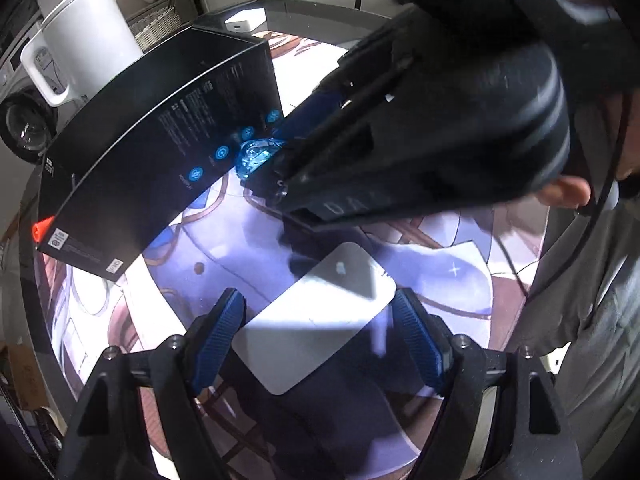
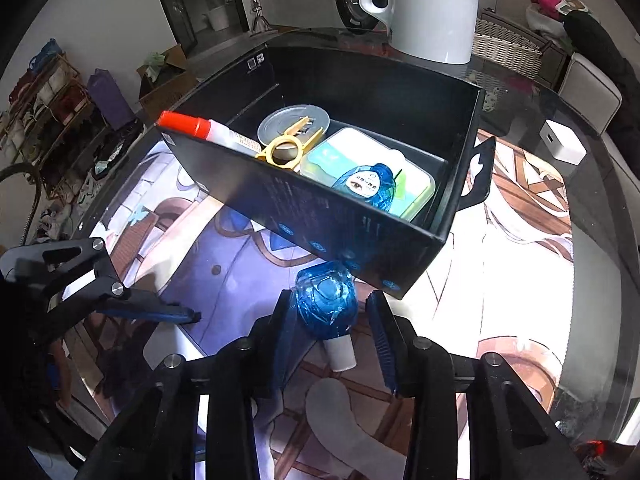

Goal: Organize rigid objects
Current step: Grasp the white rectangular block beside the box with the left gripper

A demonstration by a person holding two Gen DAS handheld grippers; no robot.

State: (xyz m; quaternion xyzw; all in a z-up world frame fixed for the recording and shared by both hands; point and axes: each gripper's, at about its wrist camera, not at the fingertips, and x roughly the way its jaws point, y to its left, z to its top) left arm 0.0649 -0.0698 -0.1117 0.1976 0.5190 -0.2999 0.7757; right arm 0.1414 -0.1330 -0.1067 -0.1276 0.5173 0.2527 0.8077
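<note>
On the left, the left gripper (image 1: 316, 340) hangs nose-down over a flat white rounded-corner rectangular card (image 1: 316, 316) that lies on the illustrated mat of the worktop (image 2: 520, 264), near its front edge; the jaws stand apart, one ribbed blue pad on each side of the card, neither visibly pressing it. The card's long axis runs diagonally, from the near left toward the far right in the left wrist view, so the jaws straddle it slantwise. To grip it well, I judge the wrist should square up across the card's narrow width and the tips go low enough to catch its thin edges, since a flat thing on a mat slips easily. Further right, the right gripper (image 2: 328, 340) has a translucent blue faceted plastic bottle with a white cap (image 2: 326, 302) between its jaws, which stand apart with a gap showing on each side, so it looks free, not clamped. The bottle lies on the mat just beside the near wall of the open black cardboard box (image 2: 304, 208), long axis running toward the camera, white cap nearest it, blue base toward the box. Inside the box lie an orange-capped white glue tube (image 2: 200, 128), a yellow plastic clip (image 2: 288, 146), a round grey tin lid (image 2: 294, 122), a pale green lidded case (image 2: 372, 160) and a second blue bottle (image 2: 370, 186). Behind the box a white jug kettle (image 2: 432, 8) stands at the far edge.
</note>
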